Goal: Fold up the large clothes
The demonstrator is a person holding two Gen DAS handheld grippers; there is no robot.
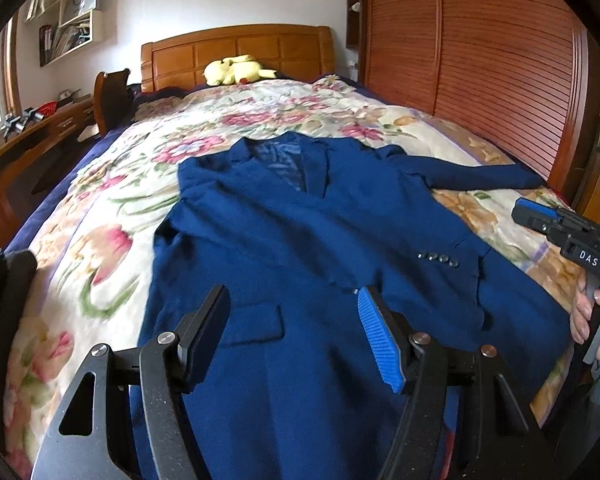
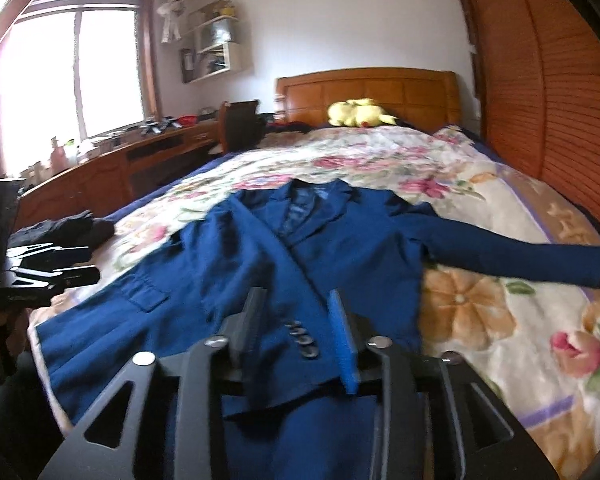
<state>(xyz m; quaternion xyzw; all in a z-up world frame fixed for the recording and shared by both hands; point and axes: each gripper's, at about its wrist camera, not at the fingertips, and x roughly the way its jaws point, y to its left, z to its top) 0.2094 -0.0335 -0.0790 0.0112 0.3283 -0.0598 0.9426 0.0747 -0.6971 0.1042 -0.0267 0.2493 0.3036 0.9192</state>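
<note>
Black gripper point(image 1: 294, 334) w/ blue ribbed pad, silver screws.

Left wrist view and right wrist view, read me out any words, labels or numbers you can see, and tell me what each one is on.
"DAS": white letters on the black body of the right gripper, seen in the left wrist view.
Wall shelf items: too small and blurred to read.
Blue jacket: no readable label.
Right wrist view: no readable text.

Left gripper point(image 1: 296, 334) held low with jaws spread wide, right gripper point(image 2: 300, 334) likewise parted and empty, right hand point(image 1: 592, 312) seen wrapped around its handle
</note>
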